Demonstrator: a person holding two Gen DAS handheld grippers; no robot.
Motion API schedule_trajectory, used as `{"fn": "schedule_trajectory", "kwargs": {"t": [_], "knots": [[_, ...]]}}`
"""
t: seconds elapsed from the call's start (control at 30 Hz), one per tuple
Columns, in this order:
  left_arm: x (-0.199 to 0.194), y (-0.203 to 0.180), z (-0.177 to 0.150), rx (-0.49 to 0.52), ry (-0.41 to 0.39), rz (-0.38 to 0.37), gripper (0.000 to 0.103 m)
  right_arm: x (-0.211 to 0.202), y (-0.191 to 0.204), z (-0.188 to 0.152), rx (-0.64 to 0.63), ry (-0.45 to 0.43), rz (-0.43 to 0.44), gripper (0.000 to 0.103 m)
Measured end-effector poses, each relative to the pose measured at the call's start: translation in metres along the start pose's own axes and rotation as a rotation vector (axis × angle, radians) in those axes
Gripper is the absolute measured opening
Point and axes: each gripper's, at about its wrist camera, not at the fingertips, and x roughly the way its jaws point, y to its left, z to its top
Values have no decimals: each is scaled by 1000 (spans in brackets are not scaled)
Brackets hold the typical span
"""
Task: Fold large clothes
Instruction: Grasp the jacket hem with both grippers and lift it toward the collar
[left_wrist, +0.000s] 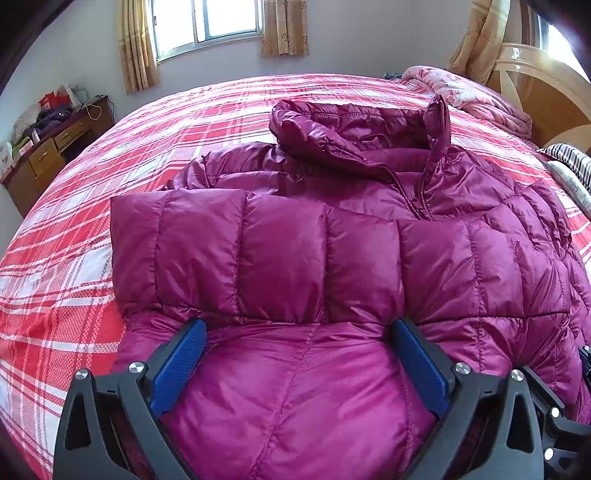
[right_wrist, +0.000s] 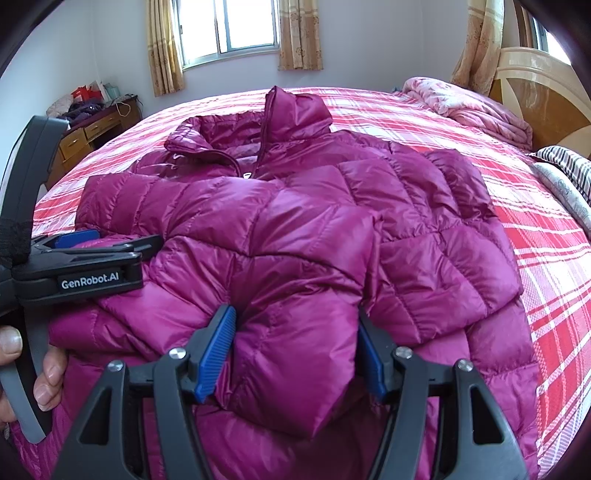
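While the magenta puffer jacket (left_wrist: 332, 240) is lying spread across the bed (left_wrist: 74, 258), its collar is pointing toward the far window (left_wrist: 214, 22) and both sleeves are lying folded across its front. The bed is wearing a red-and-white plaid cover, with a pink quilt (left_wrist: 472, 96) bunched near the wooden headboard (left_wrist: 535, 88) and a striped pillow (right_wrist: 569, 162) sitting at the right edge. Beige curtains (left_wrist: 136, 48) are hanging beside the window, and a wooden desk (left_wrist: 48, 155) carrying clutter is standing against the left wall. The left gripper (left_wrist: 295, 373) is resting wide open at the jacket's near hem, padding bulging between its blue pads (left_wrist: 177, 369), holding nothing. The right gripper (right_wrist: 295, 354) is sitting partly closed, its pads pressing into a bulge of quilted fabric on both sides.
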Motion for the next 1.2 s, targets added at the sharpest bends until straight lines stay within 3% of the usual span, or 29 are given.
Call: {"fn": "schedule_trajectory", "kwargs": {"t": [0.2,0.43,0.5,0.63,0.67,0.73,0.97,1.2], "knots": [[-5,6,-2,-20,-3,-37,101,0,-2,0,10,4,17,66],[-39,13,-8,-8,-60,-54,101,-4,2,8,-56,72,45,79],[-57,21,3,-12,-107,-64,101,-8,-2,18,-43,121,89,79],[-71,36,38,-36,-161,-59,101,-22,-14,47,2,90,141,83],[-68,39,49,-42,-157,-60,101,-24,-16,57,7,74,141,90],[-58,40,68,-38,-152,-37,101,-19,-19,74,3,63,132,93],[-4,39,118,-23,-86,49,101,29,-41,130,66,78,116,93],[28,31,141,-12,-54,29,101,62,-56,188,109,65,111,93]]}}
